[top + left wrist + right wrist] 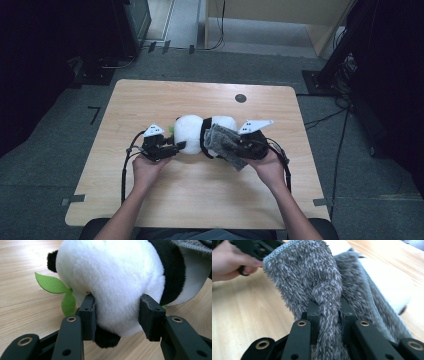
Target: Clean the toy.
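Observation:
A black-and-white plush panda lies on its side in the middle of the wooden table. My left gripper is shut on its white rounded end, and both pads press into the fur. Green felt leaves stick out beside the panda. My right gripper is shut on a bunched fold of a grey fuzzy cloth. The cloth drapes over the panda's right half. In the right gripper view the panda's white body lies behind the cloth.
A small black round mark sits near the table's far edge. Cables run over the grey floor at the right, and dark equipment stands beyond the table at the left. The person's other hand grips its tool.

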A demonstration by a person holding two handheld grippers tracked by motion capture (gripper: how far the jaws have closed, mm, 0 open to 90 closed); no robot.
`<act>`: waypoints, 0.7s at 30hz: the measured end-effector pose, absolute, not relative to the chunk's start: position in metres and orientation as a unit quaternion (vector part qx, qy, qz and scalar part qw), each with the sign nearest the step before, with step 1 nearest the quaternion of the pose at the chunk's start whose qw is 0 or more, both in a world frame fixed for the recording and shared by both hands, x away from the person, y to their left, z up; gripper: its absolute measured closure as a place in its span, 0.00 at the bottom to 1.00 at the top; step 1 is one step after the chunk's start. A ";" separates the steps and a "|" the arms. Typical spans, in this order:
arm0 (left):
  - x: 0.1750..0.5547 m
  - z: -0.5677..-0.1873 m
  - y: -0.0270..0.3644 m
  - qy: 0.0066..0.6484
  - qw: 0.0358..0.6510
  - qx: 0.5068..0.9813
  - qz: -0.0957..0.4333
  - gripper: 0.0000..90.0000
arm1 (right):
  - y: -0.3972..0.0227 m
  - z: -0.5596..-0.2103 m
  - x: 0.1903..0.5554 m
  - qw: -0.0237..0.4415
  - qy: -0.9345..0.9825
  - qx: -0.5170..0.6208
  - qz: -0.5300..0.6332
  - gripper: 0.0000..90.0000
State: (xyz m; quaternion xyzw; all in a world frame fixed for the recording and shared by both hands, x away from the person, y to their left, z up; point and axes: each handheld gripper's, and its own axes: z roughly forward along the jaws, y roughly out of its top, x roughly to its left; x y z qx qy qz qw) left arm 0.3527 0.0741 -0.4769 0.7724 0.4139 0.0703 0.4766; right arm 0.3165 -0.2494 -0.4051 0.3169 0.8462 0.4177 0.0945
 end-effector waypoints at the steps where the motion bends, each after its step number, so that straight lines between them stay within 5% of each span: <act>1: 0.353 -0.477 0.074 0.414 0.477 0.772 0.070 0.59 | -0.248 -0.405 0.315 0.095 0.848 0.312 0.418 0.85; 12: 0.353 -0.476 0.074 0.415 0.476 0.772 0.068 0.59 | -0.206 -0.411 0.296 0.041 0.877 0.249 0.410 0.85; 21: 0.354 -0.475 0.074 0.416 0.476 0.773 0.067 0.59 | -0.162 -0.433 0.316 0.015 0.895 0.228 0.383 0.85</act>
